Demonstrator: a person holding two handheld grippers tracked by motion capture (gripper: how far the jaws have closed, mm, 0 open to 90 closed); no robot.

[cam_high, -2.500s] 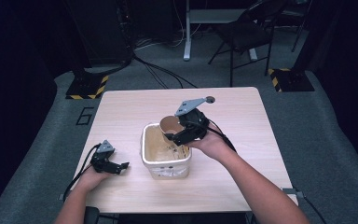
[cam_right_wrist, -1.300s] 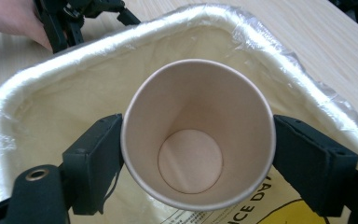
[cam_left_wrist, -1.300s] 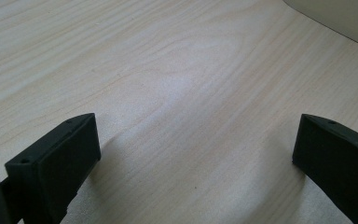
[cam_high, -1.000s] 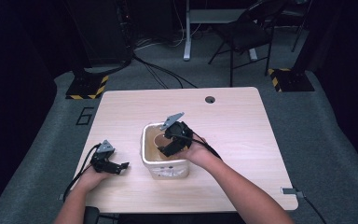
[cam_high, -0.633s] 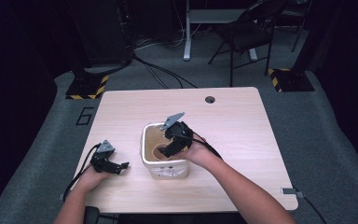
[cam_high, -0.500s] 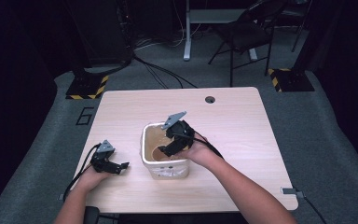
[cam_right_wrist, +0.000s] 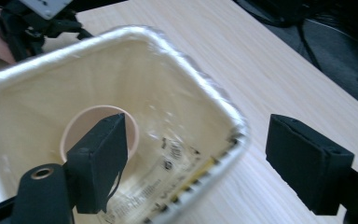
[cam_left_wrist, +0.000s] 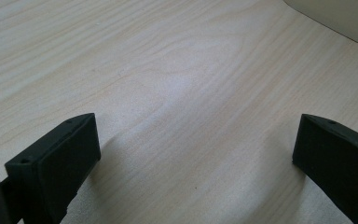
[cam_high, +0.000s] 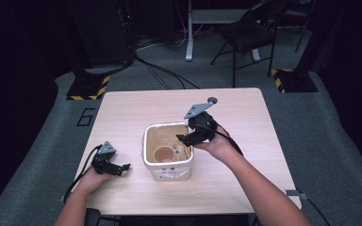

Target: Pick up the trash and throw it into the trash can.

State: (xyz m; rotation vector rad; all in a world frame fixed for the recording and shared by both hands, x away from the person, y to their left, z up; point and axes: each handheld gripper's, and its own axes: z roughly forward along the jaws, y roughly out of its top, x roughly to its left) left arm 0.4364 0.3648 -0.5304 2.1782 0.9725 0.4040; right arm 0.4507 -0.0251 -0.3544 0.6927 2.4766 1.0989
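The left tool point(cam_high: 122, 167) rests wide open on the pale wooden surface point(cam_high: 245, 117). Beyond it, a tan paper cup point(cam_high: 163, 153) stands inside the cream square plastic tub point(cam_high: 166, 172). The right tool point(cam_high: 185, 138) hovers at the tub's far rim, wide open, empty.

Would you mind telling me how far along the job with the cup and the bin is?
Done, by the look of it: the brown cup stands upright inside the cream bin. In hand: nothing; the right tongs hang open above the bin's rim with nothing between the jaws. The left tongs rest open on the table, apart from the bin. Left: likely only drawing the right hand clear.
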